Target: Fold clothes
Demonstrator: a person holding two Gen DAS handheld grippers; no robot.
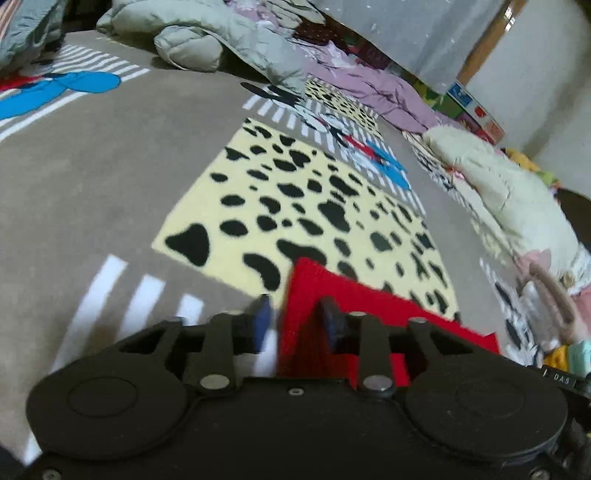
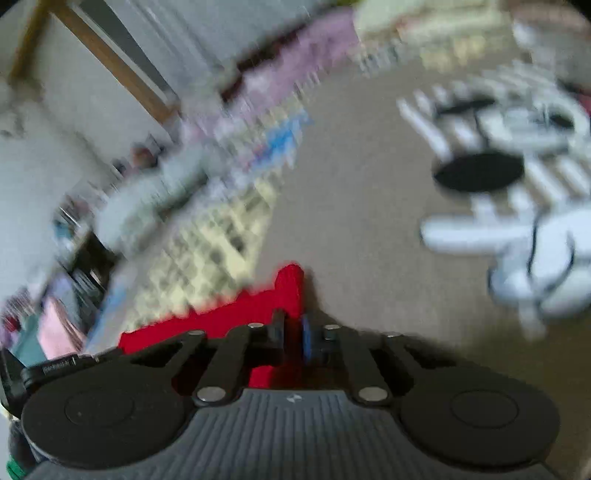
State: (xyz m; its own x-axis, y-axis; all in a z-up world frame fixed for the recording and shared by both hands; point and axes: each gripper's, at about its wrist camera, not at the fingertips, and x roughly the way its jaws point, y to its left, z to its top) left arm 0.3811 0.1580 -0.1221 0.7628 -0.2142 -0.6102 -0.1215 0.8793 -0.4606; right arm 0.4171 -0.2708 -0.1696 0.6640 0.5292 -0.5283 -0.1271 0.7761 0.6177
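Red cloth [image 1: 351, 306]: lies flat on the grey-brown blanket [image 1: 110, 166], low in the left wrist view, one corner overlapping the yellow patch [image 1: 295, 192] with black spots.

Left gripper [image 1: 297, 317]: fingers apart, pointing down at the blanket. Straddles the left edge of the red cloth, with the right finger over the red and the left finger over bare blanket beside white stripes. Shows a strip of blanket between the left pad and the cloth edge, so no squeeze on the fabric.

Right gripper [image 2: 293, 332]: fingers drawn close together, only a thin dark red strip between them. Pinches the red cloth [image 2: 236, 314] near its right edge, just below a corner that stands up a little. Spreads the rest of the cloth away to the left of the fingers, over a blurred yellow patch. Heavy blur across most of this view.

Further back in the left wrist view: a pale green padded jacket [image 1: 207, 33] heaped at the top of the blanket, purple cloth [image 1: 369, 85] bunched beside it, and a cream jacket [image 1: 498, 184] lying along the right side. Well apart from the red cloth, all three.

To the right in the right wrist view: a printed white cartoon glove [image 2: 517, 236] on the blanket, with a black oval above it.
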